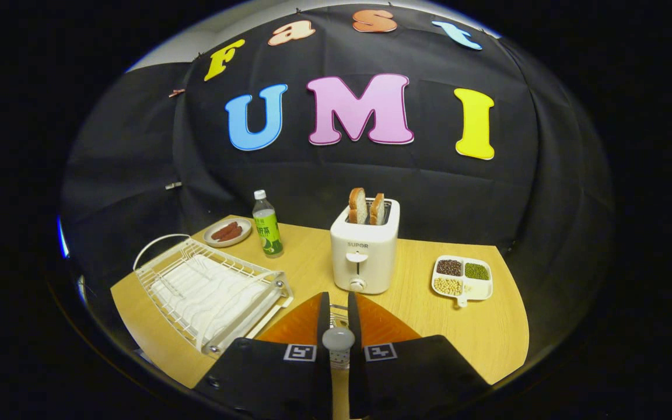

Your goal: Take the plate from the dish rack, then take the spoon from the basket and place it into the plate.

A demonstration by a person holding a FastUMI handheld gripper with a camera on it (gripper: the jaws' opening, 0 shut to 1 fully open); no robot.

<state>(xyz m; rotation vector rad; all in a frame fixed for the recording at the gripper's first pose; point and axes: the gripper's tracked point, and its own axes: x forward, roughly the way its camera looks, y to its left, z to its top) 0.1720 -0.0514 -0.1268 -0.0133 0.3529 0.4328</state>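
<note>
Gripper view: the hand-held gripper (338, 326) had its fingers drawn nearly together, clamped on a small rounded item, approx. the bowl end of the spoon (338, 340); exact identity could not be confirmed at this res. A wire piece, possibly the basket, showed just ahead of the fingertips, too hidden to tell.

Dish rack (210, 291) sat on the worktop (464, 332) beside the fingers, on the side of the bottle (268, 224). White ribbed contents lay in it; whether the plate was still among them could not be told. No separate plate was identified on the worktop.

Beyond the fingers: toaster (364, 254) w/ two bread slices (367, 207). Near it, a divided dish of beans (462, 279). Behind the rack, a saucer w/ sausages (227, 231).

Judged step: spoon carry/transfer to plate. Recommended procedure:
1. Hold clamp firm; rounded item may slip or pivot.
2. Lift clear of wire before traversing.
3. Keep path away from toaster.
4. Lower into plate centre, then release; do not drop from height.
</note>
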